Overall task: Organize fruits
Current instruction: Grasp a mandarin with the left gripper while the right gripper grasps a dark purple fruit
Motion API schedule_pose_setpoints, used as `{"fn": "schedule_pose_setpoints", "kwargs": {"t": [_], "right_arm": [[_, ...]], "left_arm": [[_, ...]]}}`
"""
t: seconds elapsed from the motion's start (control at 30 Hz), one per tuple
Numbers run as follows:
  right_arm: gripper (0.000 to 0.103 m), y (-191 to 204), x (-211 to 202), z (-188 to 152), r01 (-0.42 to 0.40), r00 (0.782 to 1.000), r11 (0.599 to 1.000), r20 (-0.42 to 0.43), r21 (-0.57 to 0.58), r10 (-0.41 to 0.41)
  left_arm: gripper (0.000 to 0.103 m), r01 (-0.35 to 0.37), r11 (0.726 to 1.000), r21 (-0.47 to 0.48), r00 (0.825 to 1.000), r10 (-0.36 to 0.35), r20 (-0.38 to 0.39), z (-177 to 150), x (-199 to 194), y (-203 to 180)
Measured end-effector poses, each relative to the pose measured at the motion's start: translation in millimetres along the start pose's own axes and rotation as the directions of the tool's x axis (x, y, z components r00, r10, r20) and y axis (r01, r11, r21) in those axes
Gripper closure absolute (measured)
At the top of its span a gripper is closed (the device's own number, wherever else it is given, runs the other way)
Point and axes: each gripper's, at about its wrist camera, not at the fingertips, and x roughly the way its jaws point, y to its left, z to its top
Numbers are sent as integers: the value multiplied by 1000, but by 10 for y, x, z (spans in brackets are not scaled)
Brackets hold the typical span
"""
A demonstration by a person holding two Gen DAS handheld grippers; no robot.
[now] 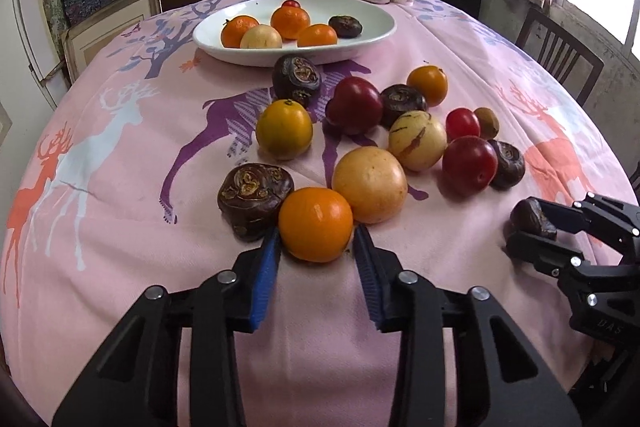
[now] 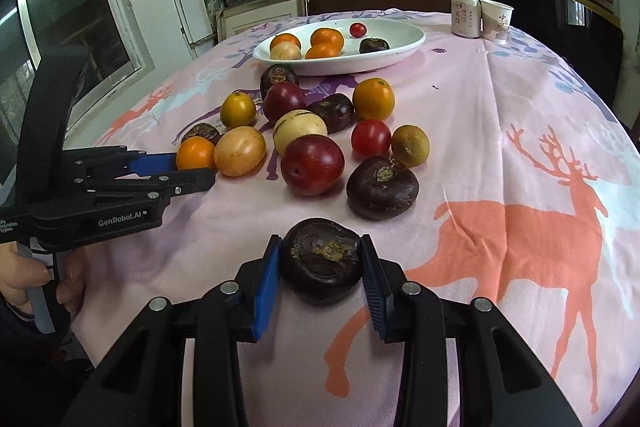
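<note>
Many fruits lie loose on the pink deer-print tablecloth. My left gripper is shut on a small orange that rests on the cloth, its blue pads pressing both sides. A dark water chestnut and a yellow round fruit touch that orange. My right gripper is shut on another dark water chestnut on the cloth, nearer the front edge. A white oval plate at the back holds oranges, a pale fruit, a small tomato and a water chestnut.
Red plums, cherry tomatoes, yellow-orange fruits and more water chestnuts crowd the table's middle. A drink can and paper cup stand at the back right. A person's hand holds the left gripper. Chairs and shelves ring the table.
</note>
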Motion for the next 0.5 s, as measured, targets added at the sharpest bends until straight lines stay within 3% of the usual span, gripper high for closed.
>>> {"fn": "schedule_pose_setpoints", "kwargs": {"t": [0.5], "right_arm": [[64, -46, -73, -27, -20, 999, 999, 31, 35, 19]], "left_arm": [[68, 27, 1000, -4, 997, -27, 79, -62, -270, -10]]}}
